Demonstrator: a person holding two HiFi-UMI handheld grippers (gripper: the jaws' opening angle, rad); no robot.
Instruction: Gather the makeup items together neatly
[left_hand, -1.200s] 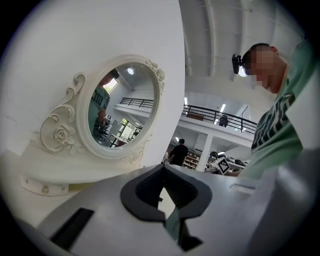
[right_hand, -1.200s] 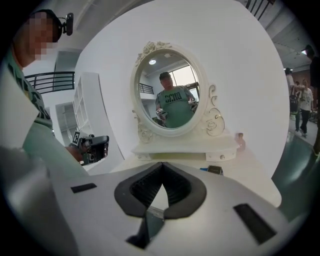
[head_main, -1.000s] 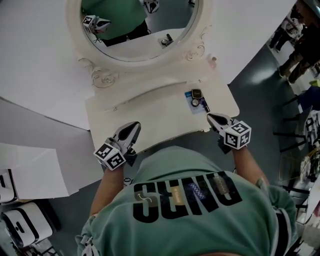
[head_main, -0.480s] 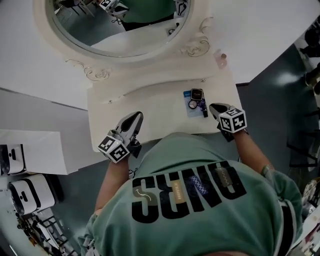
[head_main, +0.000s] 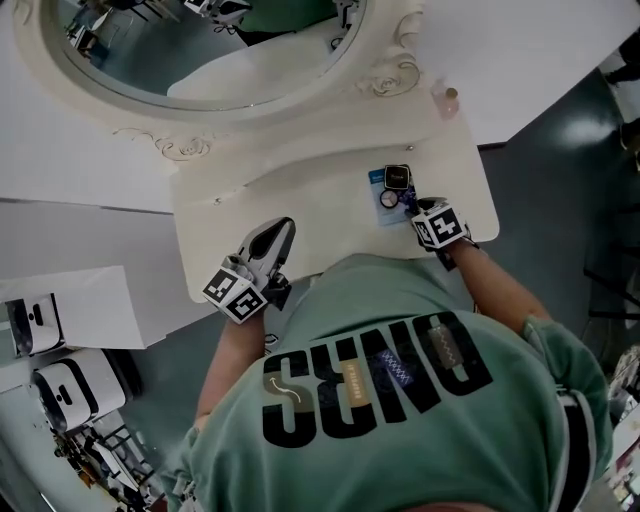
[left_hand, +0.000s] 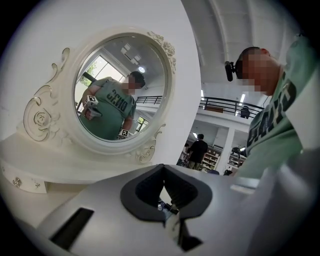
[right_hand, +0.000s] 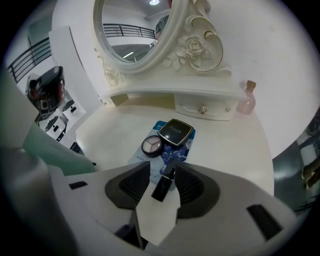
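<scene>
Two grippers work over a cream dressing table (head_main: 300, 190) set beneath an oval mirror (head_main: 200, 50). At lower left of the head view, the left gripper (head_main: 277, 234) rests near the table's front edge, its jaws drawn together on nothing, well apart from the makeup. Right of centre lies a blue packet (right_hand: 182, 150) bearing a round eyeshadow pan (right_hand: 151, 145) and, touching it, a square black compact (right_hand: 175, 132). A dark tube (right_hand: 163, 184) lies slantwise at the packet's near edge, between the parted jaws of the right gripper (right_hand: 162, 165), which straddle it without yet clamping. At upper right a small pink bottle (right_hand: 247, 100) stands apart on the raised shelf. The step in hand appears to be taking up the tube. It would be done best by centring the pads on the tube's middle length, closing evenly so the round body does not roll or squirt forward, and keeping the jaw tips clear of the pan just ahead. The tube could then be laid parallel beside the compact.
</scene>
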